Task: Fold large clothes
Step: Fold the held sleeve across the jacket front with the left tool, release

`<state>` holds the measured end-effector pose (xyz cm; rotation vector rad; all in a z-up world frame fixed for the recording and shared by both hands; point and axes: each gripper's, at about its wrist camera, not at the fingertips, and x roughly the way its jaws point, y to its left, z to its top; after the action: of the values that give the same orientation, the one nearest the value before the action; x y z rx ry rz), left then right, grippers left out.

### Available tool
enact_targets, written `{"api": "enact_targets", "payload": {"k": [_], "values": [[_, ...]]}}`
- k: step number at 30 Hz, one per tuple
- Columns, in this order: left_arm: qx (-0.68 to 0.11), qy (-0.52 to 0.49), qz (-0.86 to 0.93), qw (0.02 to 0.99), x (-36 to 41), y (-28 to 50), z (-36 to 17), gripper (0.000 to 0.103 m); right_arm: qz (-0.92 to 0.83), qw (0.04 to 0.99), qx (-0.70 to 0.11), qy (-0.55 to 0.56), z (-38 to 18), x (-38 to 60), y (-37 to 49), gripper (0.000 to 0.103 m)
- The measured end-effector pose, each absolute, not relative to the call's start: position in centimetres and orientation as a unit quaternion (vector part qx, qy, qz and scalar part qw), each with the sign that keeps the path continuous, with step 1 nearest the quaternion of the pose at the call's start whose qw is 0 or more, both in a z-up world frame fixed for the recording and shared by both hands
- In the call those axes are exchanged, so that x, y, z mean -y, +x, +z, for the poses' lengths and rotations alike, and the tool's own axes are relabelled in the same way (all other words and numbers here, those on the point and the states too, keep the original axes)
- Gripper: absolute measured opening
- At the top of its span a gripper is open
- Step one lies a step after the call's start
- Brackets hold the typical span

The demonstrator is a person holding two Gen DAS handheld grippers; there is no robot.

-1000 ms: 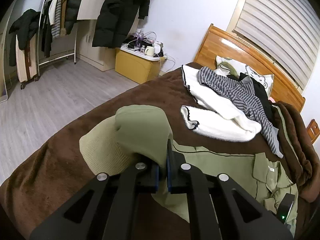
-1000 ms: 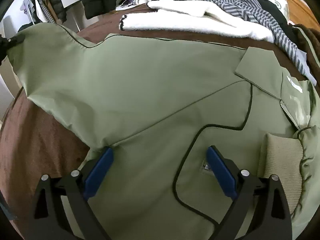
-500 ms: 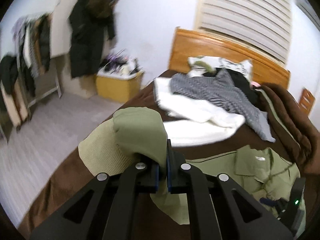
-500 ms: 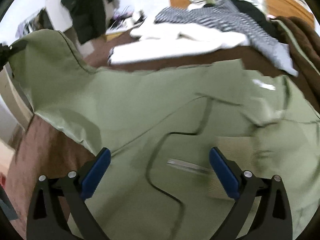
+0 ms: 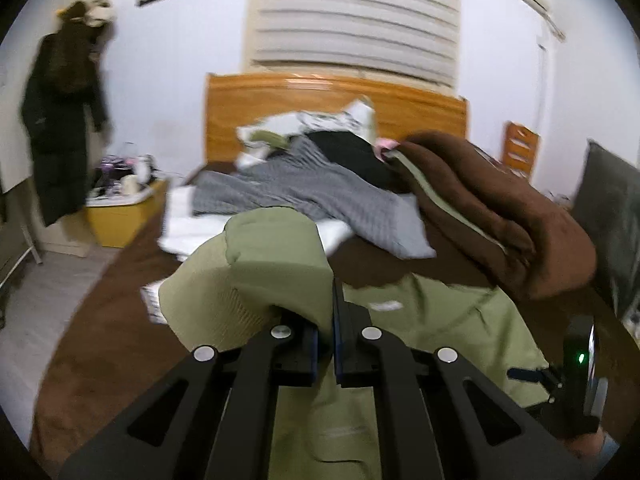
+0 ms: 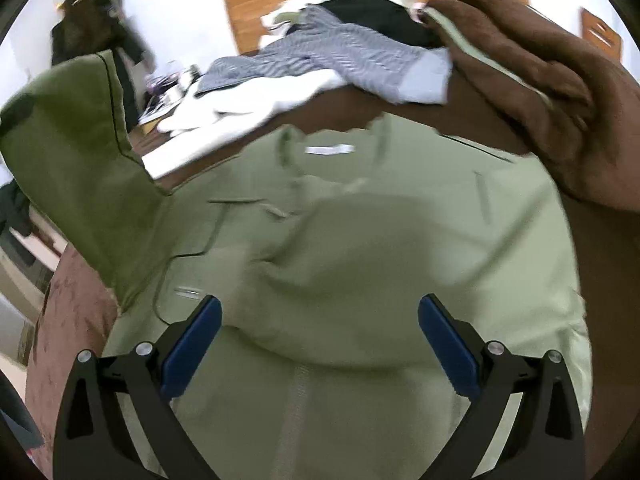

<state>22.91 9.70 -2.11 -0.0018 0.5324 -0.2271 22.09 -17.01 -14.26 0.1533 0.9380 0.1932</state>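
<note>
Left wrist view: the left gripper (image 5: 333,338) is clamped on the sleeve (image 5: 276,264) of the green jacket (image 5: 448,320), its ribbed cuff (image 5: 208,304) bunched just left of the jaws. Compared with a second ago, the camera has swung from the floor and clothes rack toward the headboard (image 5: 332,116), so the sleeve is being carried across over the jacket's body; the sleeve fold appears under way. The jacket lies on the brown bedspread (image 5: 100,320), below and right of the gripper.

Right wrist view: the right gripper (image 6: 320,344) is spread wide and holds nothing, hovering over the jacket's front (image 6: 360,248). The raised sleeve (image 6: 76,152) now stands steeper at the far left, well apart from these fingers. The collar (image 6: 328,148) has shifted toward the middle, near the striped shirt (image 6: 320,52) and brown blanket (image 6: 540,92).
</note>
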Motion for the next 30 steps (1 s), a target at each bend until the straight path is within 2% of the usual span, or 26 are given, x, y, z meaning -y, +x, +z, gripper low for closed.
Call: {"api": "enact_targets", "payload": {"k": [9,15,24,25,27,28,29,30], "values": [[-0.332,0.075,-0.188,0.921,2.4,23.2,-10.9,0.008,0.048,0.872,-0.475,0.108,-17.5,23.9,19.6,0.097],[-0.398,0.101,-0.196,0.890,5.4,23.3,-17.9,0.008,0.036,0.860,-0.501,0.089,-19.7,25.6,19.2,0.097],[-0.416,0.099,-0.199,0.882,5.8,23.0,-17.8,0.010,0.032,0.852,-0.513,0.097,-21.4,27.1,18.6,0.097],[-0.421,0.094,-0.203,0.879,6.0,23.1,-17.6,0.013,0.031,0.852,-0.515,0.093,-21.3,27.1,18.5,0.097],[-0.425,0.089,-0.211,0.876,6.1,22.9,-16.9,0.034,0.027,0.852,-0.517,0.083,-21.1,27.2,18.5,0.097],[-0.425,0.086,-0.217,0.875,6.1,22.7,-16.6,0.041,0.025,0.852,-0.517,0.080,-20.9,27.3,18.6,0.097],[-0.426,0.081,-0.224,0.873,6.0,22.4,-16.0,0.053,0.026,0.852,-0.517,0.078,-20.7,27.4,18.6,0.097],[-0.426,0.075,-0.232,0.871,5.9,22.1,-15.6,0.057,0.027,0.852,-0.517,0.077,-20.5,27.5,18.6,0.097]]}}
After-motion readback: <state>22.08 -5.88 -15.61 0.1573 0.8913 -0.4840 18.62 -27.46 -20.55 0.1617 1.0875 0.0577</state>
